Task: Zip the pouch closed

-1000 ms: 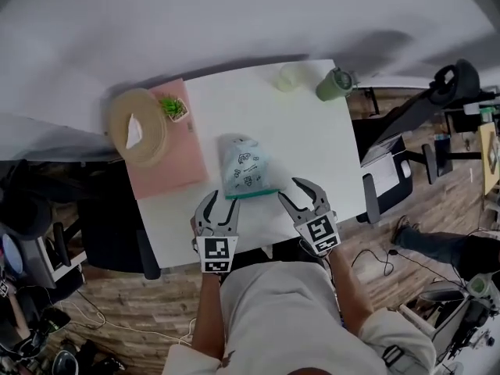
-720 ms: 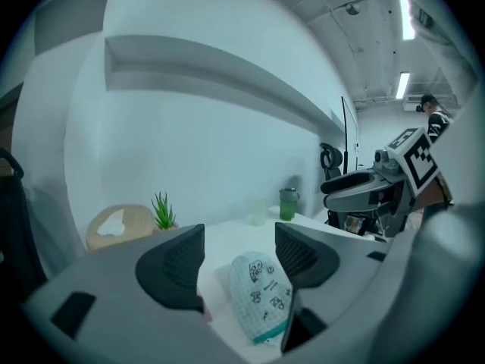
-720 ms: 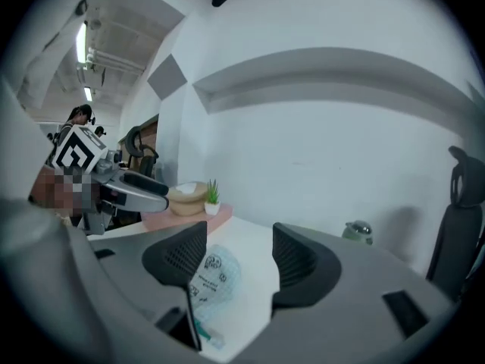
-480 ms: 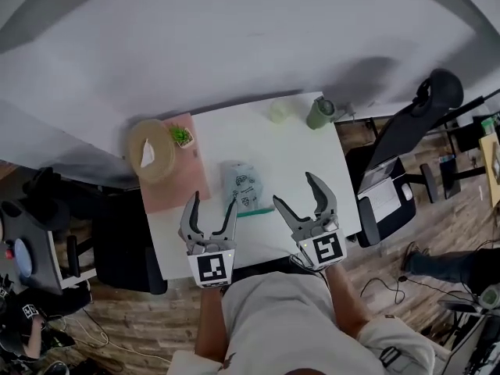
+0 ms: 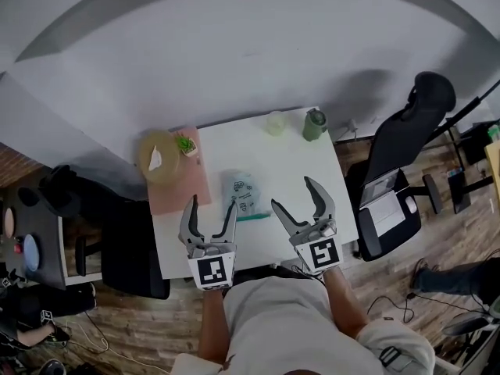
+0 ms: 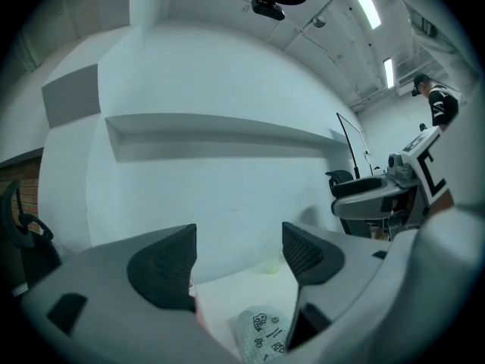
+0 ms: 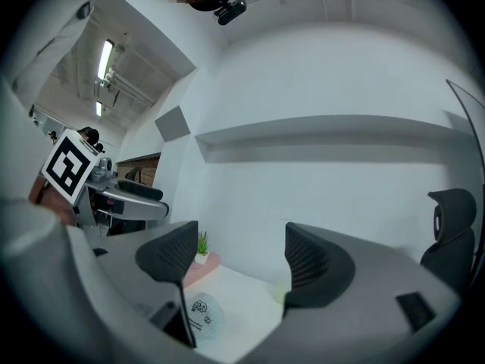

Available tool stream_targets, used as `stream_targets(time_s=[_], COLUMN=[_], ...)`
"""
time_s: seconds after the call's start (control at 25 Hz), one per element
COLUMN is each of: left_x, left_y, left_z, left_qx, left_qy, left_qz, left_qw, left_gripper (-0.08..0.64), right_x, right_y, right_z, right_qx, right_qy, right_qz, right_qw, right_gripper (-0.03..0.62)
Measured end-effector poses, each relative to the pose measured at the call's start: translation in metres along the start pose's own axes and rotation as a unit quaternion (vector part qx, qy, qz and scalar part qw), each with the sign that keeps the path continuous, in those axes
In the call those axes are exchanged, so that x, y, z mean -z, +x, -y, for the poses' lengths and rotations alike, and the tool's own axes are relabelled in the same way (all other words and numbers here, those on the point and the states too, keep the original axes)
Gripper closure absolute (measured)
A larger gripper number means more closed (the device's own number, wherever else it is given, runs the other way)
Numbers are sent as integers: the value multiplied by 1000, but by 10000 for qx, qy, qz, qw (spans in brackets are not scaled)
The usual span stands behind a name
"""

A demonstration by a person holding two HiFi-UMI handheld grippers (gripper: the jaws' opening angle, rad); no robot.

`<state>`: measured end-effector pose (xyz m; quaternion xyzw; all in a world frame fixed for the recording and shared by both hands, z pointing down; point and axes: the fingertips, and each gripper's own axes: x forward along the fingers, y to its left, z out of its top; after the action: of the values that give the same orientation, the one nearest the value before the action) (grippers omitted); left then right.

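Nearest the camera, the left gripper (image 5: 212,204) and right gripper (image 5: 292,193) are held side by side above the near edge of the white table (image 5: 289,162). Each carries a cube with a black-and-white square marker and no legible lettering.

Left gripper: fingers spread wide, having just been opening, with nothing between the pads. Its own view looks out level at the wall, and the pouch (image 6: 261,336) shows low in the gap, well clear of the jaws.

Right gripper: fingers likewise wide apart, having just been opening, and empty. In its own view the pouch (image 7: 198,313) lies below the left-hand pad, untouched.

The pouch (image 5: 241,191) lies on the table just beyond the grippers, between their lines. It is pale with small dark printed figures, too small to read, and a green strip runs along its near edge.

To the left lies a pink mat (image 5: 178,192) bearing a round tan object (image 5: 158,156) and a small potted plant (image 5: 185,143).

At the far edge stand a pale cup (image 5: 274,123) and a green mug (image 5: 314,125). A black office chair (image 5: 398,155) stands to the right.
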<state>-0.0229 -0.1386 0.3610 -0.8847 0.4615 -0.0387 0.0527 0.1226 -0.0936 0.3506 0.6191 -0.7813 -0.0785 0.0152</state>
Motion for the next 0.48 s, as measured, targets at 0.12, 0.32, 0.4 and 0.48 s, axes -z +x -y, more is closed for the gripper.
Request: stream_targets(time_s=[0.12, 0.32, 0.4, 0.48], left_x=[-4, -11, -13, -14], left_y=[-5, -11, -12, -13], left_z=[4, 8, 8, 5], left_qx=[-1, -16, -32, -75], left_qy=[211, 407, 429, 377], left_qz=[35, 71, 82, 108], left_qw=[9998, 9991, 9990, 9992], left_gripper=[219, 219, 219, 219], right_x=[-2, -8, -10, -11], right_y=[-6, -8, -7, -5], right_z=[0, 0, -1, -3], right_qx=[-25, -37, -46, -53], right_qy=[-40, -47, -79, -111], right_qz=[31, 109, 134, 150], right_qw=[10000, 9999, 9999, 9998], right_gripper=[241, 242, 242, 242])
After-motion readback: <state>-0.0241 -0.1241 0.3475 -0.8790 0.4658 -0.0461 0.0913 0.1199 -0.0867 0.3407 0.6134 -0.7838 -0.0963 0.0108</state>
